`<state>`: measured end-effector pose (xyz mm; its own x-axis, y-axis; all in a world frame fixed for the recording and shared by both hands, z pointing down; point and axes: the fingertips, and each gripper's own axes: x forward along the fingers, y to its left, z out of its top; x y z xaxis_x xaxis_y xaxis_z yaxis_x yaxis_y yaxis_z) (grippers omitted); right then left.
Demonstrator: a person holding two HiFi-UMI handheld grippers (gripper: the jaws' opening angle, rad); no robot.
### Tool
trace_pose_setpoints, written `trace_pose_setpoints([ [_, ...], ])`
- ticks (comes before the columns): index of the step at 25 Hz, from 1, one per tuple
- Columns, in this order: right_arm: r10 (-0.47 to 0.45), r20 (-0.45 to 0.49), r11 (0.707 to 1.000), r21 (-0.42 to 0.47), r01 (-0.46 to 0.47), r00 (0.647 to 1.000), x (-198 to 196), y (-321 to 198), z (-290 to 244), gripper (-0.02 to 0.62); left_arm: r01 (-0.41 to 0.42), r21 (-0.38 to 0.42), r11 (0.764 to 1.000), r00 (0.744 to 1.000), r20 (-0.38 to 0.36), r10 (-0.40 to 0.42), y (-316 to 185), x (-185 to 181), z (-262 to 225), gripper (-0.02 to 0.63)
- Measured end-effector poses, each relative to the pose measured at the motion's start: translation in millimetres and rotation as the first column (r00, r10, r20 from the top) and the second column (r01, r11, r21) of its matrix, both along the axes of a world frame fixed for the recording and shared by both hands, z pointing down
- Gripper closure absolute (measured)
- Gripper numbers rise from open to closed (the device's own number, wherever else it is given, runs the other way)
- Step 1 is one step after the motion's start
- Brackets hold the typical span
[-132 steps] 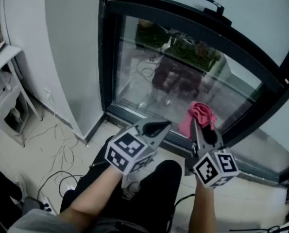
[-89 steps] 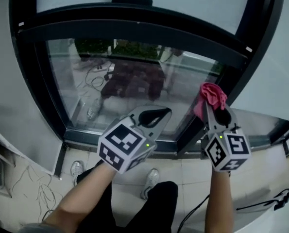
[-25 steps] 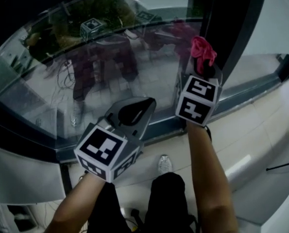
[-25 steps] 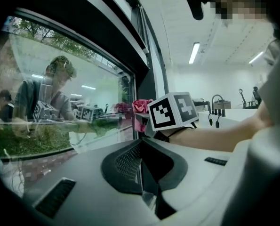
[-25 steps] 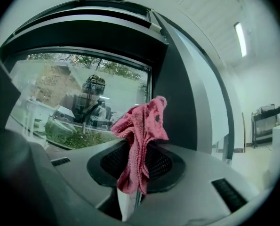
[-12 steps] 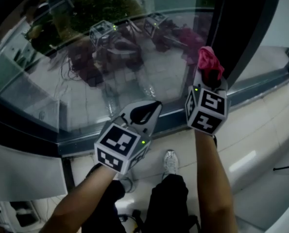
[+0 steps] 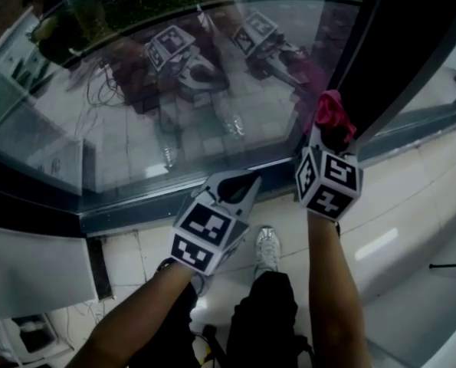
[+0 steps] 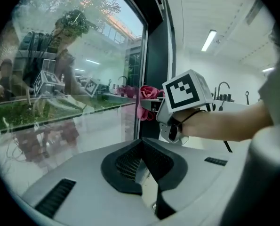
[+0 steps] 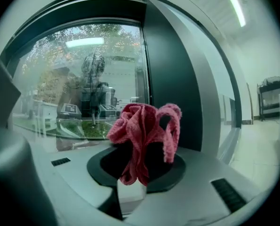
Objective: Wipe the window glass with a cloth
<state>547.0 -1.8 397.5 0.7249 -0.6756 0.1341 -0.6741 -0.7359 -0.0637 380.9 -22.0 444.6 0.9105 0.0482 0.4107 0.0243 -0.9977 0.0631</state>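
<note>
By glass (image 7: 174, 90), right tool (image 9: 136, 172) clamps cloth (image 9: 142, 131); clamp unseen in head view.

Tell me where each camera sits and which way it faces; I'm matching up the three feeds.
Head view: on the person's head, facing steeply down at the window glass; shows both forearms, left gripper, right gripper.
Left gripper view: on that gripper, along its shut, empty jaws beside the glass; shows the right forearm.
Right gripper view: on that gripper, along jaws shut on the pink cloth, toward the glass.
Shared: all show cloth and glass.
</note>
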Motion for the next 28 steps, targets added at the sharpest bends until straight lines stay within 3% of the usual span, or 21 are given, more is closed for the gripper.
trace_pose_setpoints([
  [5, -0.01, 0.068, 1.0, 0.011, 0.009, 0.998, -11, 8, 63, 0.508, 0.011, -0.011, 1.0, 0.999, 0.036, -0.01, 5, -8, 46, 0.598],
  [15, 0.027, 0.194, 0.999, -0.045, -0.018, 0.981, -5, 0, 133, 0.508, 0.061, -0.048, 0.997, 0.997, 0.045, -0.058, -14, 3, 66, 0.598],
  [21, 0.058, 0.246, 0.998, -0.054, -0.046, 0.968, 2, -9, 166, 0.508, 0.115, -0.05, 0.992, 0.985, 0.137, -0.107, -32, -8, 93, 0.598],
  [28, 0.069, 0.389, 0.996, -0.083, -0.039, 0.919, 11, -3, 225, 0.508, 0.156, -0.065, 0.986, 0.965, 0.225, -0.138, -23, -25, 110, 0.598],
])
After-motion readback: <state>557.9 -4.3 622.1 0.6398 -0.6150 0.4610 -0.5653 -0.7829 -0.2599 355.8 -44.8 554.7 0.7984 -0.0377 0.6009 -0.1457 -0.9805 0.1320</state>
